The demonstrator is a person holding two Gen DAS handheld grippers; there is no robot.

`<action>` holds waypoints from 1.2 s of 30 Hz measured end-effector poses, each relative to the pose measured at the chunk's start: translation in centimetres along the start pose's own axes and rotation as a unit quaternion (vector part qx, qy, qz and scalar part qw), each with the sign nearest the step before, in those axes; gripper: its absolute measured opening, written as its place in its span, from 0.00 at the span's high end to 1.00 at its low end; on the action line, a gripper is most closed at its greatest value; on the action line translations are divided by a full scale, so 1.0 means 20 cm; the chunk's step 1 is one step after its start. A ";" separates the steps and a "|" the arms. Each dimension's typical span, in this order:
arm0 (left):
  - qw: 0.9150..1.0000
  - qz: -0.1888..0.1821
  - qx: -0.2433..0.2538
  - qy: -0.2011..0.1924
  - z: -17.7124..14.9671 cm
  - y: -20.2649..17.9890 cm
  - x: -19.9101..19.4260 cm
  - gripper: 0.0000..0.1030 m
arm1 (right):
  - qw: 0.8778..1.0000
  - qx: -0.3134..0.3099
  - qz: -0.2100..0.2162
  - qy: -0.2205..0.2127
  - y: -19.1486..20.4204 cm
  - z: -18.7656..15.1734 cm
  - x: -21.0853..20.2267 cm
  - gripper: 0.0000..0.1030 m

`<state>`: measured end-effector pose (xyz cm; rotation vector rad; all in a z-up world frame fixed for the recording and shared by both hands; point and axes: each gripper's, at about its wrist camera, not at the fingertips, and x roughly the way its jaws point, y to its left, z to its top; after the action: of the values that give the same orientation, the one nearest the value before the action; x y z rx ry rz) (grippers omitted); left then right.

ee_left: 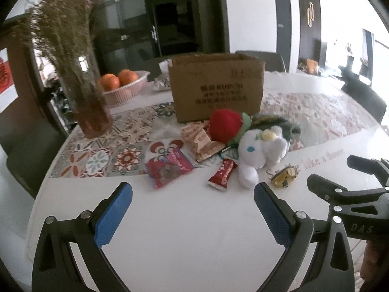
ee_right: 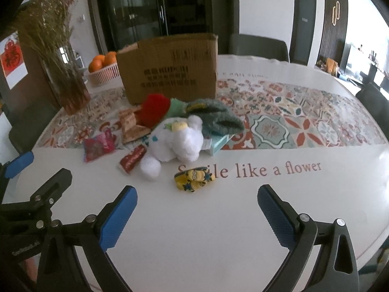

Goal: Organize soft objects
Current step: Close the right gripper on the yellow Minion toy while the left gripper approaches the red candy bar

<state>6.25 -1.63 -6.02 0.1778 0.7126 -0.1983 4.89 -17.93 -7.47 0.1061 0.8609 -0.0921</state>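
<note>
A white plush animal (ee_left: 261,149) (ee_right: 177,141) lies on the table in front of an open cardboard box (ee_left: 216,87) (ee_right: 169,69). A red plush strawberry (ee_left: 225,125) (ee_right: 154,109) and a dark green fuzzy plush (ee_left: 279,121) (ee_right: 214,116) lie behind it. My left gripper (ee_left: 193,197) is open and empty, well short of the pile. My right gripper (ee_right: 197,200) is open and empty, just short of a small yellow Minions packet (ee_right: 194,177) (ee_left: 284,176).
Snack packets lie left of the plush: a pink one (ee_left: 167,168) (ee_right: 98,146), a red one (ee_left: 222,174) (ee_right: 132,160) and tan wrappers (ee_left: 201,141). A vase of dried flowers (ee_left: 85,92) (ee_right: 65,82) and a basket of oranges (ee_left: 121,82) (ee_right: 102,69) stand at the back left.
</note>
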 end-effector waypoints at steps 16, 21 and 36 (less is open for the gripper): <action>0.994 -0.053 0.073 0.068 0.01 -0.07 0.49 0.11 | 0.997 0.008 -0.004 0.080 -0.02 0.01 0.38 0.15; 0.991 -0.073 0.072 0.086 0.01 -0.07 0.60 0.17 | 0.996 0.004 -0.003 0.090 0.00 0.01 0.45 0.17; 0.989 -0.082 0.076 0.099 0.04 -0.10 0.77 0.36 | 0.996 -0.009 -0.014 0.090 0.00 0.02 0.54 0.31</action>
<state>17.70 -5.66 -15.79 0.2885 0.9120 -0.3966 12.11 -18.46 -15.40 0.0857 1.0434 -0.1020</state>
